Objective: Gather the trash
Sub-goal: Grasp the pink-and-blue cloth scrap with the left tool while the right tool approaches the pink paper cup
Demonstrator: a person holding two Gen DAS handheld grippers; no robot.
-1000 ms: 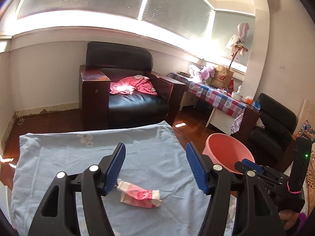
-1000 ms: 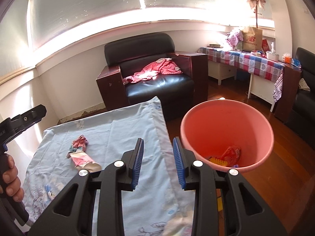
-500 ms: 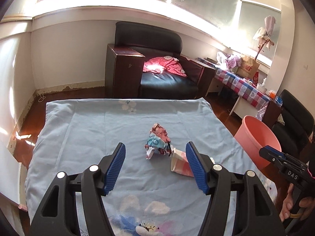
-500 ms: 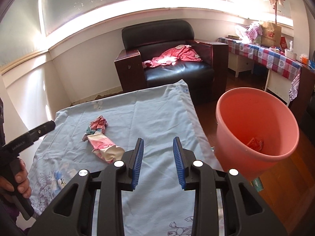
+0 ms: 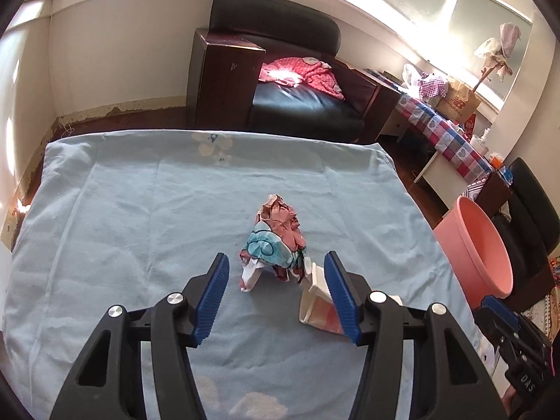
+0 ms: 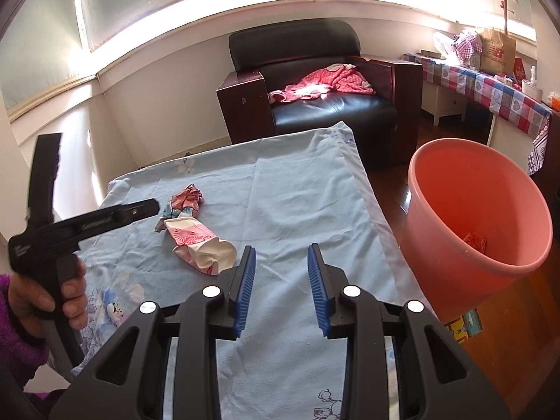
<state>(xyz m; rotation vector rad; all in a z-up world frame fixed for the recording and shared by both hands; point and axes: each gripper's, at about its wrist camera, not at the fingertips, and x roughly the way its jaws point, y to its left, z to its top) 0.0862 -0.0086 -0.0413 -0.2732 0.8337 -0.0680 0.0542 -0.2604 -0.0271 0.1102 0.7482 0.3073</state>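
A crumpled pink and teal wrapper (image 5: 276, 238) (image 6: 185, 201) lies mid-table on the light blue cloth (image 5: 140, 210). A squashed paper cup (image 5: 316, 302) (image 6: 199, 246) with a pink pattern lies just beside it. My left gripper (image 5: 276, 262) hangs low over both. Its jaws are closing, with the wrapper's near end between the fingertips and no pad pressing on it. The cup rests against the inner side of the right-hand finger (image 5: 337, 290). My right gripper (image 6: 281, 255) hovers over bare cloth, jaws narrowly apart with nothing between them.
A pink bucket (image 6: 434, 273) (image 5: 465, 255) stands off the table's right edge with a red wrapper (image 6: 474, 239) inside. A black armchair (image 5: 301, 105) with a red cloth sits beyond the table. A checked-cloth side table (image 6: 490, 84) is at the right. A hand (image 6: 42, 297) holds the left gripper.
The left gripper swung left and dropped toward the table, so the wrapper now sits between its fingertips and the jaws are slightly narrower. The right gripper drifted left, its gap unchanged.
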